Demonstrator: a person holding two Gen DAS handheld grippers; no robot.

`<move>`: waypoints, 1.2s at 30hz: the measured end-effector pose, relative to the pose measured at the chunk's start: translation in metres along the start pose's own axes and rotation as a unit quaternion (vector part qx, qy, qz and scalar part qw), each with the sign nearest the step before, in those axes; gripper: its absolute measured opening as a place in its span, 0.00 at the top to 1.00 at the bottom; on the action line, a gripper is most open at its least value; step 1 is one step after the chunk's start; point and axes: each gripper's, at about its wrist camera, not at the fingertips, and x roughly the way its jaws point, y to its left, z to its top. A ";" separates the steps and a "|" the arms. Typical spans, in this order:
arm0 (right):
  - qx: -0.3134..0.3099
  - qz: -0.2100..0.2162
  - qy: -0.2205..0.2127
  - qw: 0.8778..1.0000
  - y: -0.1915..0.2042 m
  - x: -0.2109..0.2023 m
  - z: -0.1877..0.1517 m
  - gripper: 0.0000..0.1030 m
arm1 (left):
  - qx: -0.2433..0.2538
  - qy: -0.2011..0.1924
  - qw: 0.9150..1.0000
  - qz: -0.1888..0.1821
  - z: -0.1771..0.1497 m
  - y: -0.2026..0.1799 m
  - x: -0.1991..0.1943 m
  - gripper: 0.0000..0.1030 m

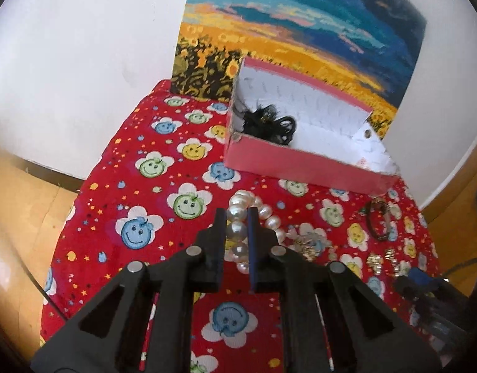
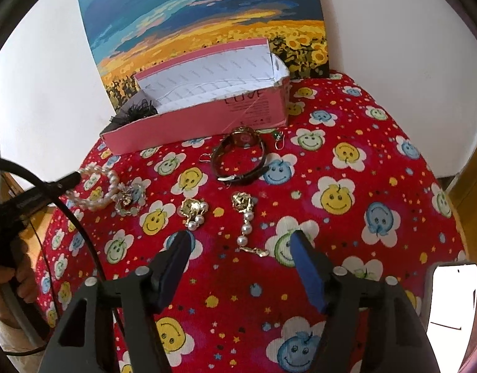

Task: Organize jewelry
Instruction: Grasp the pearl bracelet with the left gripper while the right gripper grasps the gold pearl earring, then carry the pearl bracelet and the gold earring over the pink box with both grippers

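Left gripper of mine is pinching the pearl bracelet near the cloth's left edge, the pink box lies straight beyond it at the back edge, while my right gripper stands spread.

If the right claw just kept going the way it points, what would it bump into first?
Probably the long pearl drop earring, which lies on the red cloth just ahead of the open right claw. Depth is hard to judge.
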 end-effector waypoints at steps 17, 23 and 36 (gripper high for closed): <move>-0.033 0.002 0.015 0.999 0.003 0.023 0.022 0.88 | 0.035 -0.029 0.999 -0.029 0.005 -0.025 -0.040 0.95; -0.017 0.039 0.000 0.999 0.000 0.002 0.024 0.88 | 0.045 -0.035 0.998 -0.035 0.008 -0.034 -0.054 0.95; -0.056 0.066 -0.050 0.995 0.012 -0.060 0.058 0.88 | 0.074 -0.051 0.995 -0.039 0.031 -0.053 -0.076 0.95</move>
